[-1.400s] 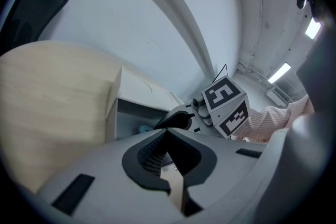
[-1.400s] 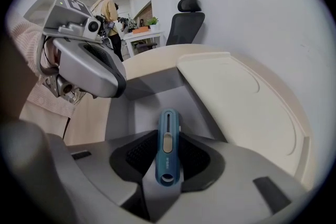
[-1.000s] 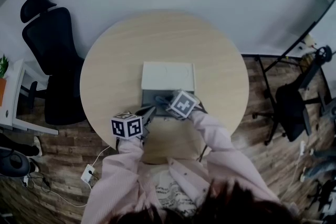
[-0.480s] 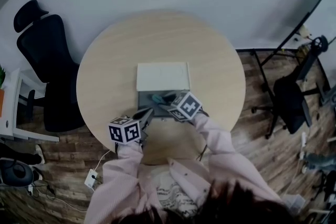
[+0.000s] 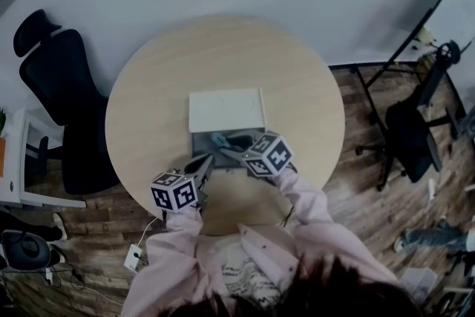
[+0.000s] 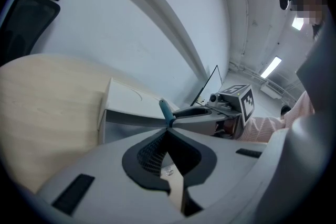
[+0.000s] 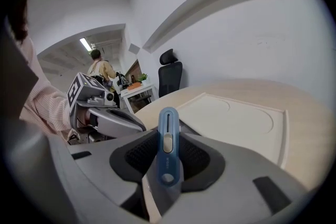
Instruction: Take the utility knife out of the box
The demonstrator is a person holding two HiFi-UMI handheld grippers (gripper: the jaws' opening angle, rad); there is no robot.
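An open dark grey box (image 5: 236,147) sits on the round wooden table (image 5: 148,85), with its white lid (image 5: 226,109) lying just behind it. My right gripper (image 5: 226,148) is shut on the blue utility knife (image 5: 220,139) and holds it over the box. In the right gripper view the knife (image 7: 168,157) stands upright between the pads, its slider facing me. My left gripper (image 5: 205,162) is at the box's front left corner; in its own view the jaws (image 6: 169,131) are closed tip to tip, and the knife tip (image 6: 165,110) shows beyond them.
A black office chair (image 5: 56,96) stands left of the table and another chair (image 5: 408,137) to the right. A white side table (image 5: 15,152) is at the far left. A cable and power strip (image 5: 133,257) lie on the wooden floor. A person (image 7: 100,68) stands far off.
My right gripper has risen and rolled with the knife in it. The left gripper has stayed at the box's front corner.
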